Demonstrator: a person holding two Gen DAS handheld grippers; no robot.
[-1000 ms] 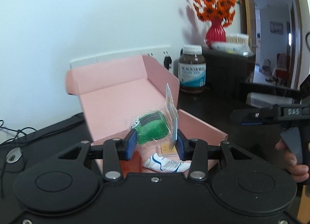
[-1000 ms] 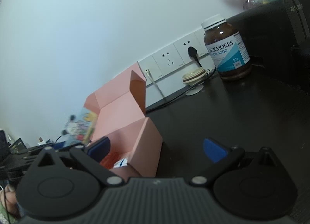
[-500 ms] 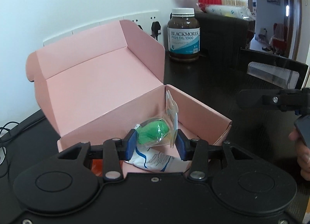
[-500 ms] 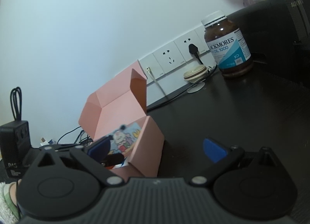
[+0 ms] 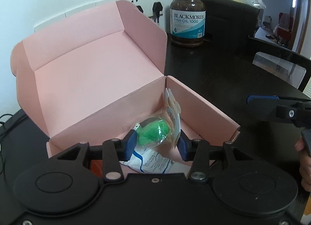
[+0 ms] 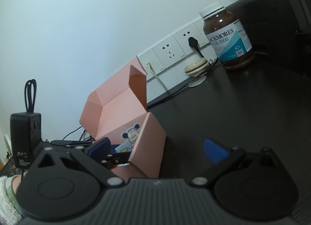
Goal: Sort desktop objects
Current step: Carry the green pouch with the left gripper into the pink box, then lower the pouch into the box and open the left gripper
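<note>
My left tongs (image 5: pixel 155 144) are clenched on the green plush toy sealed in a clear plastic bag with a cartoon backing card (image 5: pixel 155 131), one blue pad on each side of it. Over the last second I have carried it forward and tipped it downward: before, the packet hung at the front lip of the open pink cardboard box (image 5: pixel 97 73); now it sits low between the box walls, just above the white-and-blue sachet (image 5: pixel 155 164) that lies on the box floor directly beneath my pads. An orange item shows under my left pad, too hidden to name. The grip has barely changed, so the packet is not yet released.

I judge the carry to be essentially finished; what remains is to let go and draw back without dragging the bag out.

My right tongs (image 6: pixel 155 149) stand spread wide with nothing between them, parked to the right of the box over the dark table (image 6: pixel 233 118). Well beyond them, near the wall sockets, stands the brown fish-oil bottle with a white cap (image 6: pixel 227 36), which may be a later candidate for sorting.
</note>
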